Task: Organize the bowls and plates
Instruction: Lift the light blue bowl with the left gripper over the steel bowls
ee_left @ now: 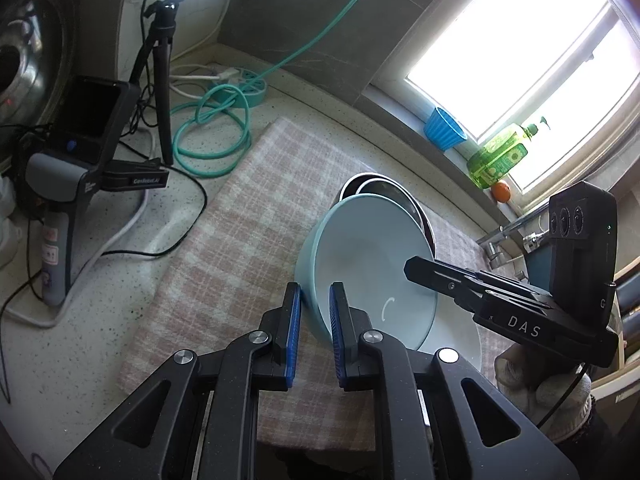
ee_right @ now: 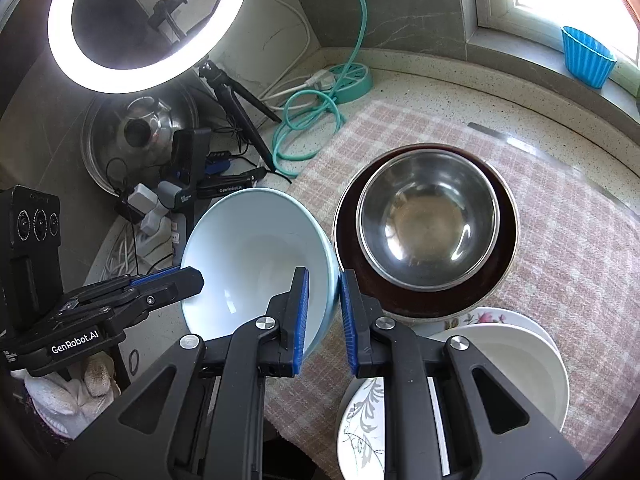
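Your left gripper [ee_left: 315, 306] and right gripper [ee_right: 323, 294] each clamp the rim of the pale blue bowl [ee_right: 256, 256] on opposite sides, one pad inside and one outside the wall. The bowl is held above the checked cloth [ee_left: 224, 248], tilted, with its smooth, glossy hollow facing toward the right gripper. Just beside it on the cloth stands a steel bowl [ee_right: 428, 216] nested in a dark bowl [ee_right: 504, 256]. Nearer you, a white bowl [ee_right: 516, 364] sits on flowered plates [ee_right: 362, 412]. Behind the bowl lie a ring light [ee_right: 136, 20], a teal hose [ee_right: 308, 120] and black cables [ee_left: 176, 240].
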A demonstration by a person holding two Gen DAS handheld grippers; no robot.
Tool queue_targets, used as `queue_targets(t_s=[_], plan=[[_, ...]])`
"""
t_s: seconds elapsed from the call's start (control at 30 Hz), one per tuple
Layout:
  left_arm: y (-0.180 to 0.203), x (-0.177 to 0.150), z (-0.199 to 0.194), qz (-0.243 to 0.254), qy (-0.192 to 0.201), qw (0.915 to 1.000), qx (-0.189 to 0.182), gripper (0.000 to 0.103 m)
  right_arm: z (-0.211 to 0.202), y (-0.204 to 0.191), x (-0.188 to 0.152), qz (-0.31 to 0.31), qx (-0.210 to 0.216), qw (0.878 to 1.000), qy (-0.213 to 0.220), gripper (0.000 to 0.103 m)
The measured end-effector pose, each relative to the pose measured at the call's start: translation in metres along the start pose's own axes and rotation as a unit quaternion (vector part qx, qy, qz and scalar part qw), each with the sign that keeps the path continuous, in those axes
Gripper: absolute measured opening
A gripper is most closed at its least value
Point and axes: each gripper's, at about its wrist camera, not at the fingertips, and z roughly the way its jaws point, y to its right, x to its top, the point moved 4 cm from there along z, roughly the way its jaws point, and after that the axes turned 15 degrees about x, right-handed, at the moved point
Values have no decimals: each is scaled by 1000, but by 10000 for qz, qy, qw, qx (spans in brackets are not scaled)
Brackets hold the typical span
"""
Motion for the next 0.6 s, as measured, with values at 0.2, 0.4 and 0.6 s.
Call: queue_targets(t_s=[0.2,0.4,0.6], plan=[[20,22,5,194,101,9997,-101,12,-18,12,14,137,-59,9996,232,16],[40,41,18,358,91,9991,-184,12,-31,27,26,291,-180,9986,401,16],[58,54,35,468,-30,9985,-282,12,-34,52,33,525,-309,9971,462,16]])
